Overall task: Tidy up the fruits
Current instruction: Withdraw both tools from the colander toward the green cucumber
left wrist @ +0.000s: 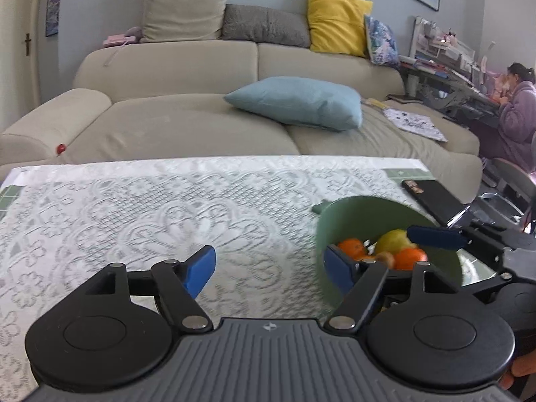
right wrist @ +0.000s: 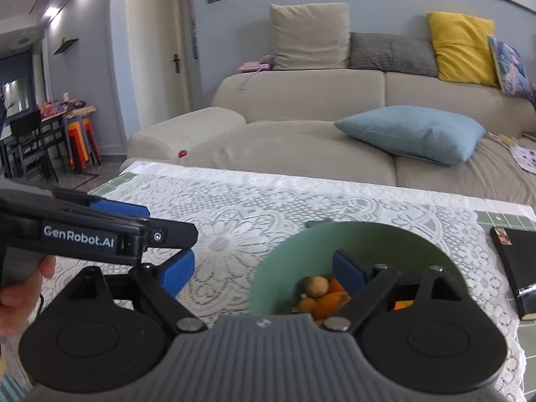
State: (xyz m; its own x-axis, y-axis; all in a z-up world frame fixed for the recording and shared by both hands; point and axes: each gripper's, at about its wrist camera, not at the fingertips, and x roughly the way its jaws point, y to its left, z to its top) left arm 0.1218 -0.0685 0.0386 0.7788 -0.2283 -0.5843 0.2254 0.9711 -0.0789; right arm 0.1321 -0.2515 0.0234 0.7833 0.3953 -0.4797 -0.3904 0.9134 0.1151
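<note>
The left gripper (left wrist: 268, 268) has its ribbed grey body nearest the lens, its blue-padded fingers spread wide with nothing between them; its right finger sits just at the green bowl's (left wrist: 338, 224) near wall. The right gripper (right wrist: 264, 271) is likewise wide open and empty, its right finger reaching over the bowl's rim. The smooth, round bowl stands near the right edge of the lace tablecloth (left wrist: 134, 207), holding oranges (left wrist: 410, 258), a yellow fruit (left wrist: 393, 239) and a small tan one (right wrist: 316, 286). A black book (right wrist: 512, 258) lies beside the bowl, by the table's right edge.
</note>
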